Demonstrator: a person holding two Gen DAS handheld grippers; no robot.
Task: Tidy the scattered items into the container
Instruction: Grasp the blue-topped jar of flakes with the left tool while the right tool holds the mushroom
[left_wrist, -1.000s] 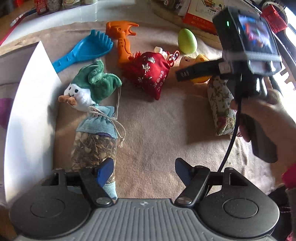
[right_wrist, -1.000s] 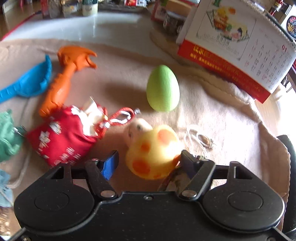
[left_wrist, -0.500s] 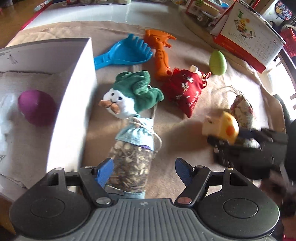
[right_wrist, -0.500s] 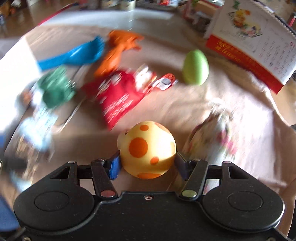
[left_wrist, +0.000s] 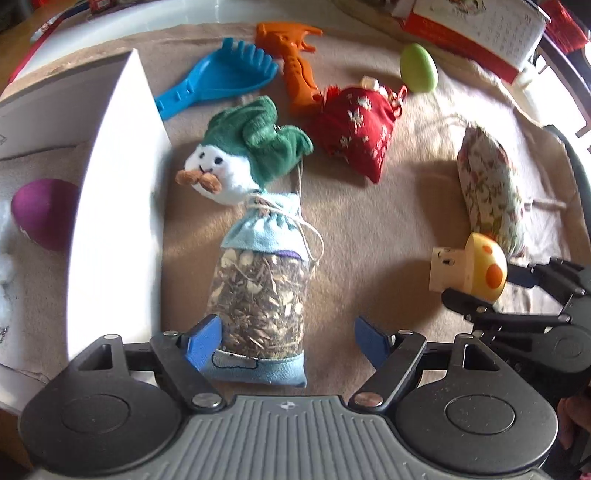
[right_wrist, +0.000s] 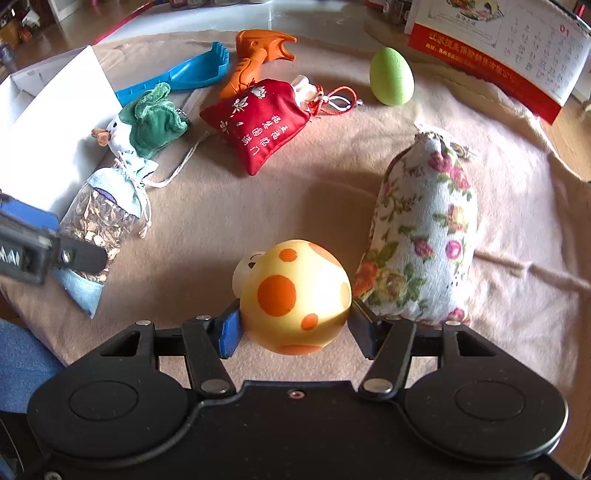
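Beige cloth; red pouch bears Chinese characters; right fingers clamp mushroom toy; left fingers just widened, empty.

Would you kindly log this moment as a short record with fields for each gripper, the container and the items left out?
left gripper: open, jaws just widened, astride the herb sachet, pads not pressing
right gripper: shut on the mushroom toy
container: white box, purple egg inside
loose on cloth: red pouch, floral pouch, green egg, blue rake, orange toy, green-hatted doll
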